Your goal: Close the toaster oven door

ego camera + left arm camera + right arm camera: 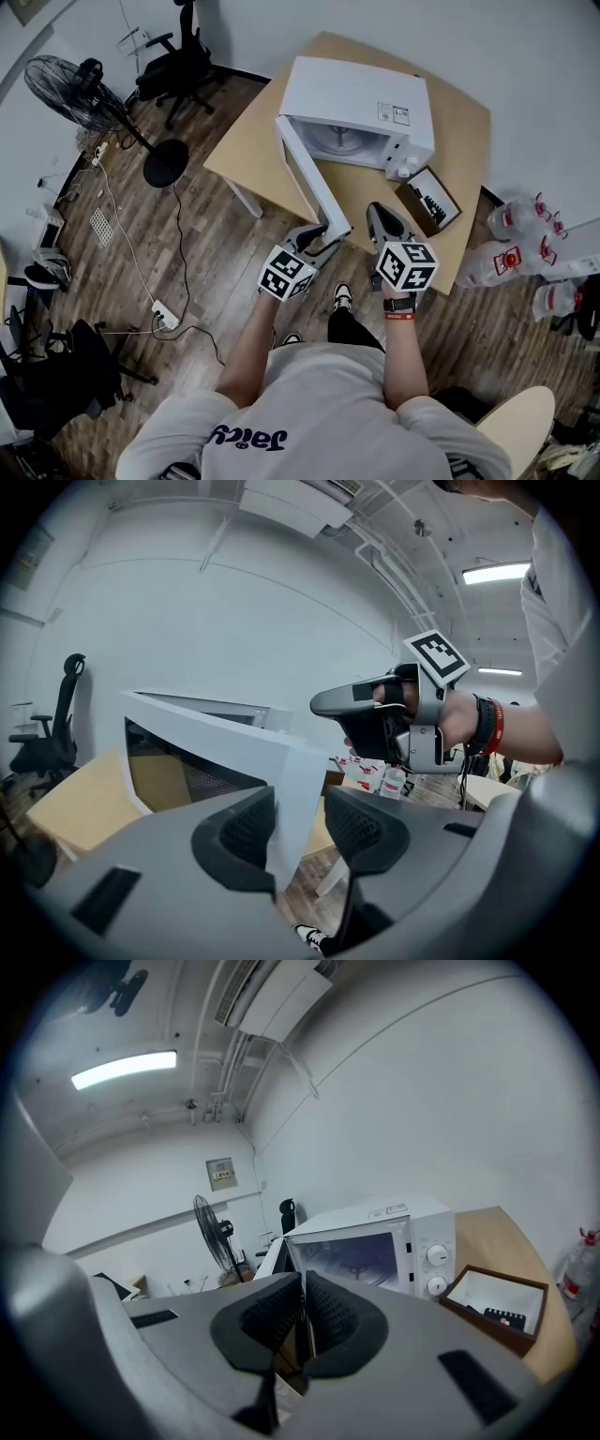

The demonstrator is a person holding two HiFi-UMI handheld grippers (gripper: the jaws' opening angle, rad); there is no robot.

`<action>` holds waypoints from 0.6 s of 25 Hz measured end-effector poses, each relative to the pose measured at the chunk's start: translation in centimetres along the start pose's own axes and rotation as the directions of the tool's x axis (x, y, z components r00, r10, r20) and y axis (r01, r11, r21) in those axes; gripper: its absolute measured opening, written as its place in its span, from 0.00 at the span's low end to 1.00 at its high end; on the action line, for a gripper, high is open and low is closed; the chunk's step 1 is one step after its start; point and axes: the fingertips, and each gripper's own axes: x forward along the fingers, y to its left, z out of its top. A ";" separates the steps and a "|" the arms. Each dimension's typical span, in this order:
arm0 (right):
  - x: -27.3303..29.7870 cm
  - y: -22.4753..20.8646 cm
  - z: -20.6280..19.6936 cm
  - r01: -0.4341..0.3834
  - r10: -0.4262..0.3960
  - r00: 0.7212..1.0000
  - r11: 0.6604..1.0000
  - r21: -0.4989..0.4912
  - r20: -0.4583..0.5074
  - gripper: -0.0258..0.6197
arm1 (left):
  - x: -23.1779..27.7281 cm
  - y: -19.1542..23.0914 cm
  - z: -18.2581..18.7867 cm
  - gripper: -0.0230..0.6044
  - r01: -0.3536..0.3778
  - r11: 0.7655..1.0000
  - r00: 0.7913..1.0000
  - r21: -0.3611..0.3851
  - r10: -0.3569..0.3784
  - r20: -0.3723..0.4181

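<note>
A white toaster oven [356, 103] stands on the wooden table [469, 122]. Its door [309, 178] is swung wide open toward me. My left gripper [323, 236] is at the door's free corner. In the left gripper view that gripper [300, 832] is open, with the door's white edge [225, 742] standing between its jaws. The edge lies against the left pad, with a gap to the right pad. My right gripper [377, 211] hovers just right of the door. Its pads are shut together with nothing between them [303, 1312], and it points at the oven's open cavity [361, 1260].
A brown box [428, 200] lies on the table beside the oven's knobs. Water bottles [516, 220] lie on the floor to the right. A standing fan [70, 89], an office chair [178, 61] and a power strip with cables [161, 314] are on the left.
</note>
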 end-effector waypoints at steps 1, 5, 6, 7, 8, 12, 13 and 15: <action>0.0 -0.1 -0.1 0.000 0.000 1.000 1.000 0.002 -0.002 0.08 | 0.0 0.0 0.0 0.30 -0.005 1.000 1.000 0.006 0.005 -0.002; -0.4 -0.2 -0.5 -0.001 0.001 1.000 1.000 0.012 -0.008 0.08 | 0.1 -0.1 0.1 0.28 -0.019 0.999 1.000 0.048 0.020 -0.018; -0.6 -0.3 -0.6 0.000 0.000 1.000 1.000 0.012 -0.008 0.08 | 0.1 -0.2 0.1 0.28 -0.020 0.998 1.000 0.053 0.021 -0.022; -0.7 -0.3 -0.5 0.001 0.000 1.000 1.000 0.012 -0.007 0.08 | 0.1 -0.2 0.1 0.27 -0.021 0.998 0.999 0.055 0.023 -0.025; -0.8 -0.3 -0.4 0.000 0.000 1.000 1.000 0.011 -0.005 0.08 | 0.1 -0.2 0.1 0.27 -0.022 0.998 0.999 0.056 0.024 -0.026; -1.3 -0.2 0.2 -0.002 0.002 1.000 1.000 0.002 0.004 0.08 | 0.0 -0.3 0.1 0.27 -0.027 0.998 0.999 0.053 0.028 -0.026; -1.4 -0.2 0.2 -0.001 0.001 1.000 1.000 0.001 0.006 0.08 | 0.0 -0.3 0.1 0.27 -0.029 0.998 0.999 0.052 0.030 -0.027; -1.6 -0.5 0.4 0.005 -0.005 1.000 1.000 0.004 0.013 0.08 | 0.2 -0.4 0.2 0.27 -0.034 0.998 0.999 0.046 0.035 -0.029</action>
